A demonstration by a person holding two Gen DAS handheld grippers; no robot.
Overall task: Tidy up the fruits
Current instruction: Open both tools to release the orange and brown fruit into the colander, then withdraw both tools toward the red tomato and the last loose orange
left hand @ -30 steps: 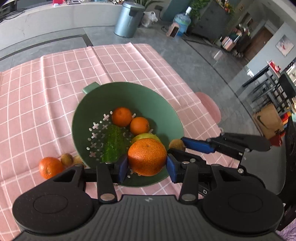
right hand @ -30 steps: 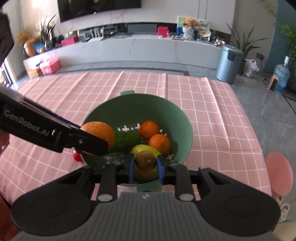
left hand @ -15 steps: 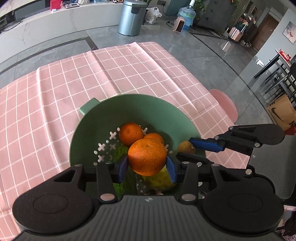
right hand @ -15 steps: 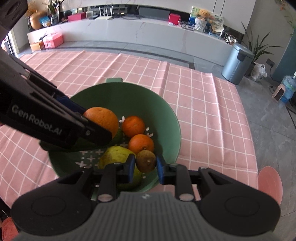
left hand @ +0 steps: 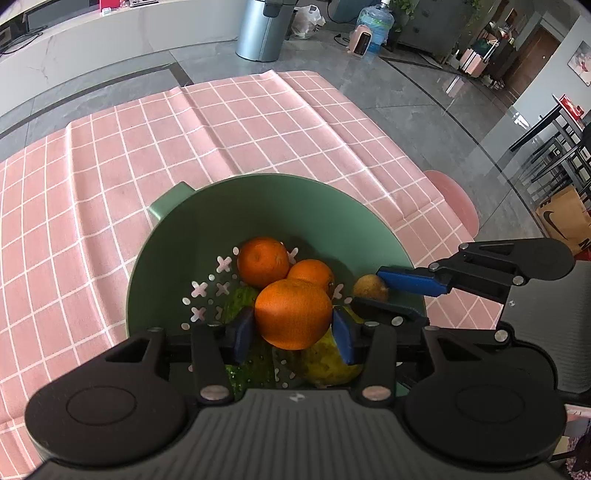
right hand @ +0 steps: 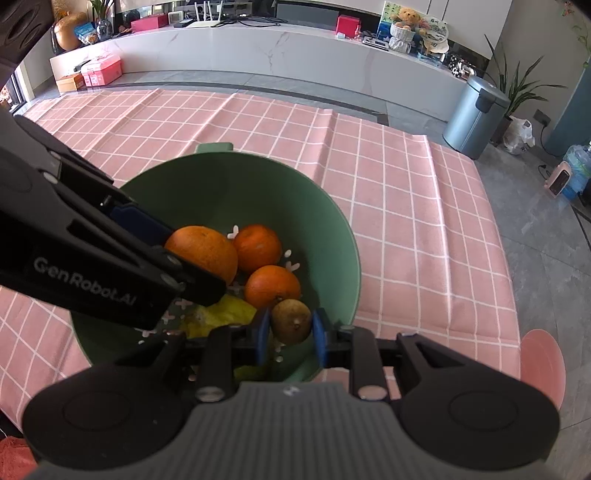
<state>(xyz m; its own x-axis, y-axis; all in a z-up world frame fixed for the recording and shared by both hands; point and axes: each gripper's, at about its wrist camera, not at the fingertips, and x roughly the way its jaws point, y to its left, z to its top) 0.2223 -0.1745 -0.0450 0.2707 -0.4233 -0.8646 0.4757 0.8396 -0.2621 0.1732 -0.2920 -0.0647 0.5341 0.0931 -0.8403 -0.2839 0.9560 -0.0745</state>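
A green colander bowl (left hand: pixel 277 206) (right hand: pixel 240 184) sits on the pink checked cloth. In it lie two small oranges (left hand: pixel 262 262) (left hand: pixel 312 275), a yellow-green pear (left hand: pixel 325 365) and a bumpy green cucumber (left hand: pixel 240 302). My left gripper (left hand: pixel 291 332) hangs over the bowl with a large orange (left hand: pixel 293 314) (right hand: pixel 203 251) between its blue pads. Its jaws are opening, though the pads still touch the orange. My right gripper (right hand: pixel 290 328) is shut on a small brown kiwi-like fruit (right hand: pixel 291 321) (left hand: pixel 369 288) just inside the bowl's near right rim.
The tablecloth (left hand: pixel 110 184) spreads left of and behind the bowl. Its right edge drops to grey floor, where a pink round stool (left hand: pixel 454 199) (right hand: pixel 543 362) stands. A metal bin (left hand: pixel 258 29) is farther back on the floor.
Both grippers have moved forward and down over the bowl, carrying their fruit. The loose orange and small fruits on the cloth at the left have left the left wrist view.
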